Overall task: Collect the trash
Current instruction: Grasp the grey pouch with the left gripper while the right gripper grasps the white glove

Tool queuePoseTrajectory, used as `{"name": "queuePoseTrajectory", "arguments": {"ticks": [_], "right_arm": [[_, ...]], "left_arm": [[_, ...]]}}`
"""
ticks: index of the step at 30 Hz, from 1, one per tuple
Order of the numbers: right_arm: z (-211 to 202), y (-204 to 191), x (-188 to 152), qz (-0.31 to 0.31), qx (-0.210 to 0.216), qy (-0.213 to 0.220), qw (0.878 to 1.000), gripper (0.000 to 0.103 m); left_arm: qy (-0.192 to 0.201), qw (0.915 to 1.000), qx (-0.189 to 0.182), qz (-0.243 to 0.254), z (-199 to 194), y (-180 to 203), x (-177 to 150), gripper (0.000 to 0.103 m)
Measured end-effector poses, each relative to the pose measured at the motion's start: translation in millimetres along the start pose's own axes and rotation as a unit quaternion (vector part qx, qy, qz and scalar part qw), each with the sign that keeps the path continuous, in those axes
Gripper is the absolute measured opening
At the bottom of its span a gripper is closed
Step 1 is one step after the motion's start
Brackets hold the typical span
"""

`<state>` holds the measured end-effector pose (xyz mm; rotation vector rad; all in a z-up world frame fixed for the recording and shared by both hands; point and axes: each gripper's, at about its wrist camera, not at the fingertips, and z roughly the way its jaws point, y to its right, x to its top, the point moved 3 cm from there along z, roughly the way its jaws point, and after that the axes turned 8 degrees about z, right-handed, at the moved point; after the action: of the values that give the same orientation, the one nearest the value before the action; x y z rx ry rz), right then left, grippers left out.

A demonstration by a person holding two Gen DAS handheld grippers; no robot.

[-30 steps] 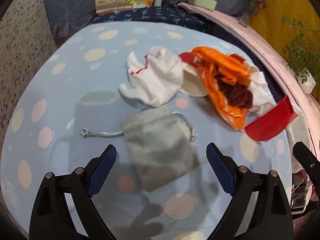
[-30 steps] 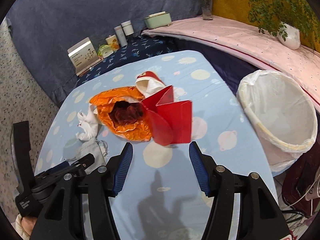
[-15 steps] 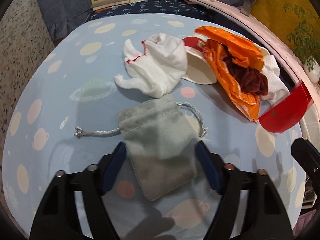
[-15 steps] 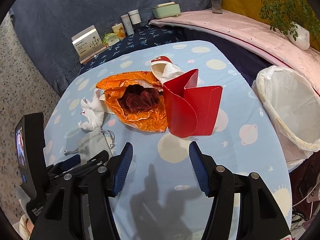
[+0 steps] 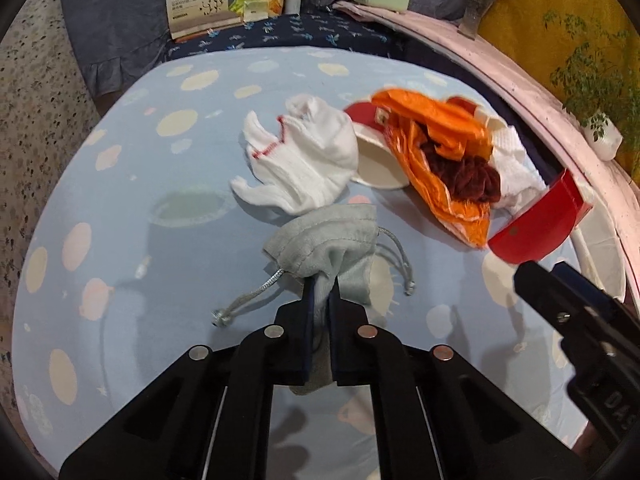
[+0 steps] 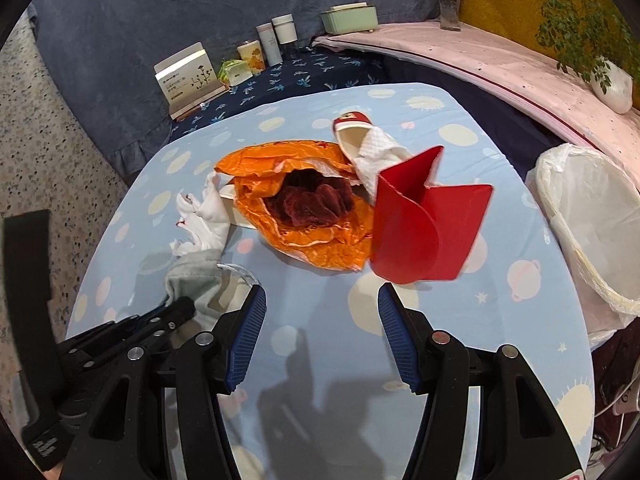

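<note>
Pouch (image 5: pixel 332 248) is pinched in the left gripper (image 5: pixel 321 300), jaws clamped on its near end, long axis running away from the gripper. Bin (image 6: pixel 592 232) lies far right, beside the right gripper (image 6: pixel 322 334), which gapes empty.

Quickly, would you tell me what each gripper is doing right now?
Left gripper: shut on the grey drawstring pouch.
Right gripper: open, holding nothing, above the tablecloth.

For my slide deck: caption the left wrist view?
Left gripper jaws shut on a grey pouch beside littered table trash.
</note>
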<state>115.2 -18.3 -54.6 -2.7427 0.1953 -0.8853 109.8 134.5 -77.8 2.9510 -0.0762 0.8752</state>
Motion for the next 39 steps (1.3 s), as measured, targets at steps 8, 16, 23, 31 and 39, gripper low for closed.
{"name": "queuePoseTrajectory", "arguments": {"ticks": [8,16,23,31,39], "right_arm": [[20.3,-37.9,5.8,-0.015,0.029,-0.015,0.999,0.057],[51.5,-79.3,16.3,-0.035,0.049,-0.028,0.998,0.056],[85.7,-99.6,30.6,-0.04,0.051,-0.037,0.997,0.054],[112.8,-107.0,38.3,-0.039,0.053,-0.052,0.996,0.024],[85.9,-111.9,27.7,-0.055,0.069,-0.038,0.995,0.01]], "left_arm": [[0.026,0.999,0.013,-0.033,-23.5,-42.0,12.4,0.006],[0.031,0.9974,0.026,-0.06,-19.9,-83.8,23.9,0.006],[0.025,0.9972,0.021,-0.068,-3.5,-99.2,32.4,0.006],[0.021,0.997,0.016,-0.072,9.7,-106.7,40.5,0.006],[0.024,0.9974,0.014,-0.066,2.7,-96.3,39.3,0.006]]}}
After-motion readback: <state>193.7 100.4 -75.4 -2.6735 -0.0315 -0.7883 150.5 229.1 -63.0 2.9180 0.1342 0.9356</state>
